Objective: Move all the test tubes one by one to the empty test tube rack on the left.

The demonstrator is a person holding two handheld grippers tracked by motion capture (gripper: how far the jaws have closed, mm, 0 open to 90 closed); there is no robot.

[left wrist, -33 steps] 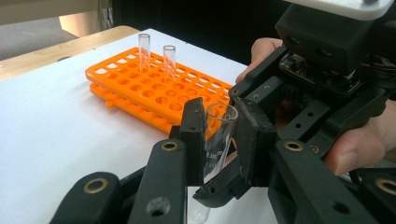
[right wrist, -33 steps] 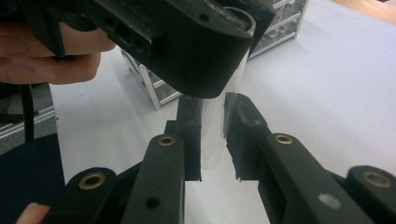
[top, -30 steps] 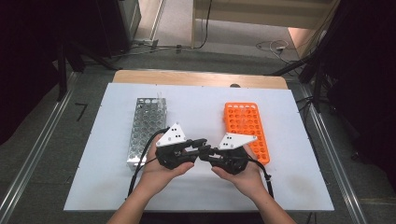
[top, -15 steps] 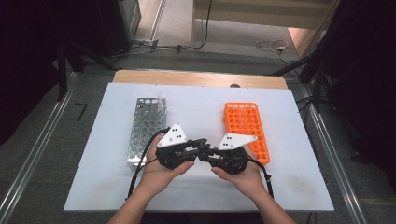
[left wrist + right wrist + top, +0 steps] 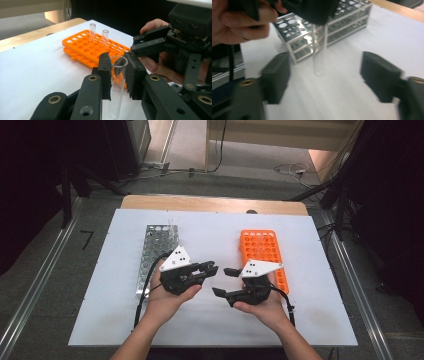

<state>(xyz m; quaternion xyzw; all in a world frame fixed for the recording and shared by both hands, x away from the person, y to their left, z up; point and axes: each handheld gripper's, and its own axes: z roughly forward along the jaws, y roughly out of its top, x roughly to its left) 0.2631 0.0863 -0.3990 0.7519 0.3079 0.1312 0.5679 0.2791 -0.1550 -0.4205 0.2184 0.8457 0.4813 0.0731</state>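
While L gripper (image 5: 118, 72) clamps tube (image 5: 117, 82), R gripper (image 5: 324, 75) gapes round it.

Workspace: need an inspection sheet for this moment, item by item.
Surface: white tabletop, wooden edge at the far side.
Job's things: clear glass test tube; orange plastic tube rack holding two tubes; silver metal tube rack.
Clutter: nothing seen.
Grippers: left gripper shut on the test tube, held upright; right gripper has just been opening, jaws wide apart, touching nothing.
Cables: black cable trails from the left gripper.
Surroundings: grey floor, loose cords beyond the table.
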